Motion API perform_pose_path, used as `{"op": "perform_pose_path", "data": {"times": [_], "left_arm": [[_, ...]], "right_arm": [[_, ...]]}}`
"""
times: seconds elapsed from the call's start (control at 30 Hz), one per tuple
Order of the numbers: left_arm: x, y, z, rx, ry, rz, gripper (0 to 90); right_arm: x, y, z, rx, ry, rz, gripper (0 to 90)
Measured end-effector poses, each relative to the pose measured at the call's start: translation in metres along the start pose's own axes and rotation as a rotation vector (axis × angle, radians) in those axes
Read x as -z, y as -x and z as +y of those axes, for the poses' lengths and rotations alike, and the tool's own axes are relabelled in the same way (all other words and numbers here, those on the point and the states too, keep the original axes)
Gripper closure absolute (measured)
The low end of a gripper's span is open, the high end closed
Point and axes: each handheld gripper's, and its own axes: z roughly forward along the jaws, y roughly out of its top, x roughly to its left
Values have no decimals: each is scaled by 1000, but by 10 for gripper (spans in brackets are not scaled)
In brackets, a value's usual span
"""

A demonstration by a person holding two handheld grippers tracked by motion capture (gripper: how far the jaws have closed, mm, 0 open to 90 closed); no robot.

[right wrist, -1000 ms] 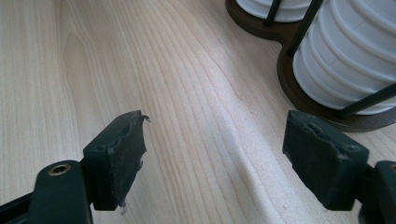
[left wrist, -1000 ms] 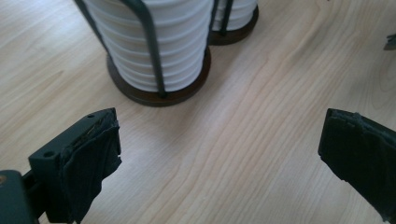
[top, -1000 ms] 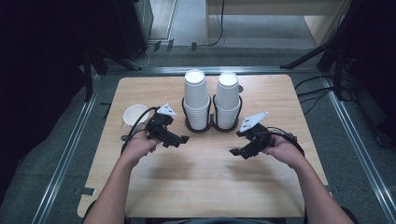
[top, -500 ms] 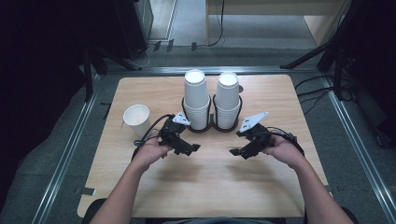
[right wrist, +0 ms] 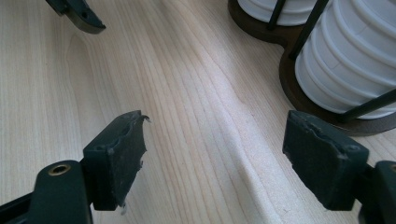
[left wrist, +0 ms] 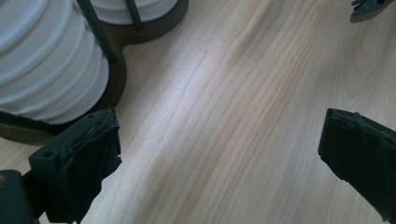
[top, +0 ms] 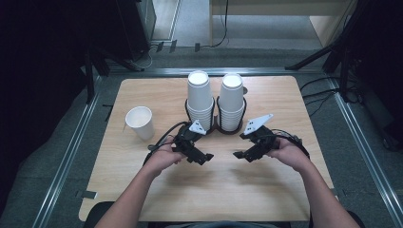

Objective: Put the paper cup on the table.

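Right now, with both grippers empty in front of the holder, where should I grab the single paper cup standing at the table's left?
Grip the single paper cup across its side wall just under the rim, coming level from its right with the left gripper, whose jaws stand open. It stands upright, mouth up, apart from the stacks in the holder, so its right flank looks free. Squeeze gently; thin paper would likely dent.

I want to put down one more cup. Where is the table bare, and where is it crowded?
Bare: the near strip of the table in front of both hands, and the far corners beside the cup stacks. Also free: the wood right of the single cup. Crowded: the middle, between the left gripper, the right gripper and the holder.
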Motion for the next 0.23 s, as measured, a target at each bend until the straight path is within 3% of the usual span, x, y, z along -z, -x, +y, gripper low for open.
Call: {"op": "perform_pose_path", "data": {"times": [0.23], "left_arm": [[-5, 1, -2, -33, 1, 39, 0]], "right_arm": [[-1, 0, 0, 7, -1, 4, 210]]}}
